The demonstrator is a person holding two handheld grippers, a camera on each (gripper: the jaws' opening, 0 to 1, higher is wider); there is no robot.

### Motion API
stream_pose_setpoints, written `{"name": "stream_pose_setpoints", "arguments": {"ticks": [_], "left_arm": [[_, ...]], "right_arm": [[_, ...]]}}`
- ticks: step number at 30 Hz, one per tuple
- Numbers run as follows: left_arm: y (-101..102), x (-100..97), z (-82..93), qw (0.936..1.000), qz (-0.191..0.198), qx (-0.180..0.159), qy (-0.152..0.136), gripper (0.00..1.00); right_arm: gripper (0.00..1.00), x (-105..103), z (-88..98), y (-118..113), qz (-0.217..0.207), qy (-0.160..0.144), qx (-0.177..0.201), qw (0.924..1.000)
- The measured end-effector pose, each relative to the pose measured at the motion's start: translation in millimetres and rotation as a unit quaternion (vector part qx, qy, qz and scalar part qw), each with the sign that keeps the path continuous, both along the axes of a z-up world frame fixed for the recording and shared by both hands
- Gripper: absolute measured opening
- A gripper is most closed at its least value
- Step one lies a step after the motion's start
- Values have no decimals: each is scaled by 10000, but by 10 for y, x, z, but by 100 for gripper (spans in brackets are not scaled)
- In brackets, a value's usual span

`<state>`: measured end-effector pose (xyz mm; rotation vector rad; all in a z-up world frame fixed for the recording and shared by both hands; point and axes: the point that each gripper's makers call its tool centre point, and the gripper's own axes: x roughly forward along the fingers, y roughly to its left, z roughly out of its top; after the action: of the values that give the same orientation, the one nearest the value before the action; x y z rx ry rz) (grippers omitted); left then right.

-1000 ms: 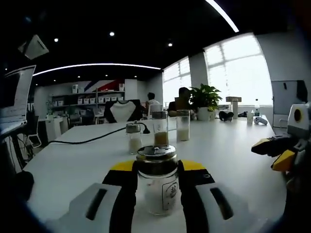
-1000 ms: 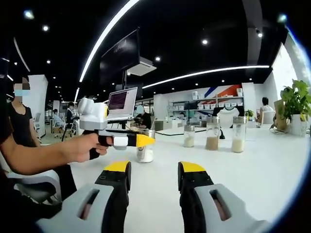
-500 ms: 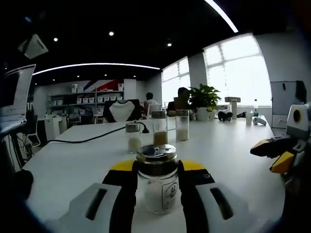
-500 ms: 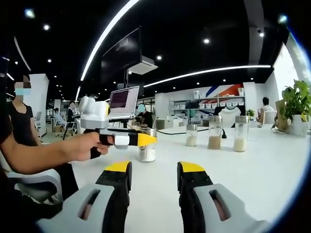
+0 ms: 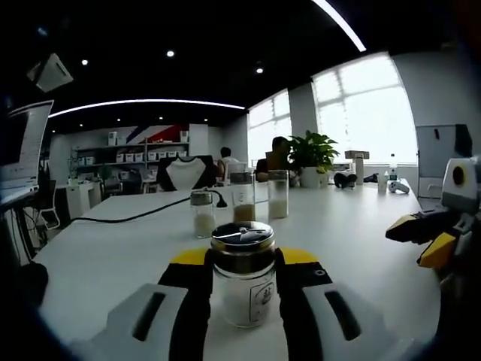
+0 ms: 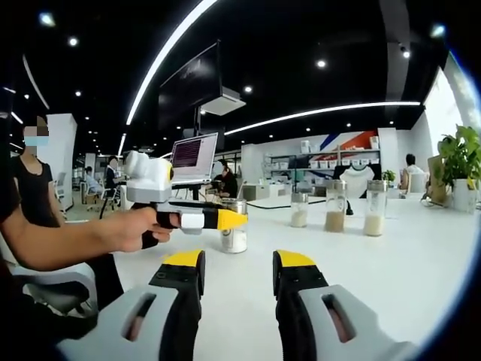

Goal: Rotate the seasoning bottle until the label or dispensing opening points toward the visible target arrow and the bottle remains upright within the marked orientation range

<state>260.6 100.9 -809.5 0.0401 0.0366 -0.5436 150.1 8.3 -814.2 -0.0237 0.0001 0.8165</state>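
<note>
Two tools are in play over a white counter point(image 5: 113, 256). In the left gripper view, the left tool point(image 5: 242, 259) has its yellow-tipped jaws closed against the sides of the bottle point(image 5: 243, 282), a clear glass jar with a dark metal lid and white contents. The bottle stands upright on the counter, and a small dark label mark faces the camera. In the right gripper view the same bottle point(image 6: 234, 226) sits just behind the left tool point(image 6: 225, 219), which a hand point(image 6: 139, 229) holds.

The right tool point(image 6: 237, 267) hangs above the counter, nearer the camera than the bottle, jaws apart with bare counter showing between them. In the left gripper view it point(image 5: 421, 237) appears well to the right of the bottle.

Beyond the bottle stand three more jars point(image 5: 237, 204) in a row, with pale and tan fillings, and a black cable point(image 5: 128, 218) trails across the counter to their left. Farther still, right of the jars, is a plant point(image 5: 314, 154) by the windows point(image 5: 364, 113); shelves point(image 5: 131, 154) line the far wall.
</note>
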Motion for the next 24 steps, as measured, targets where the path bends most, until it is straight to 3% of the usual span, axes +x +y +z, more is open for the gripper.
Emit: {"name": "stream_pose_setpoints", "arguments": {"ticks": [20, 24], "left_arm": [[-83, 50, -9, 9966, -785, -124, 215, 34], [-108, 42, -21, 9960, -813, -225, 278, 35]], "right_arm": [[34, -43, 5, 51, 103, 81, 55, 9999], [34, -41, 33, 43, 145, 209, 290, 9993]]}}
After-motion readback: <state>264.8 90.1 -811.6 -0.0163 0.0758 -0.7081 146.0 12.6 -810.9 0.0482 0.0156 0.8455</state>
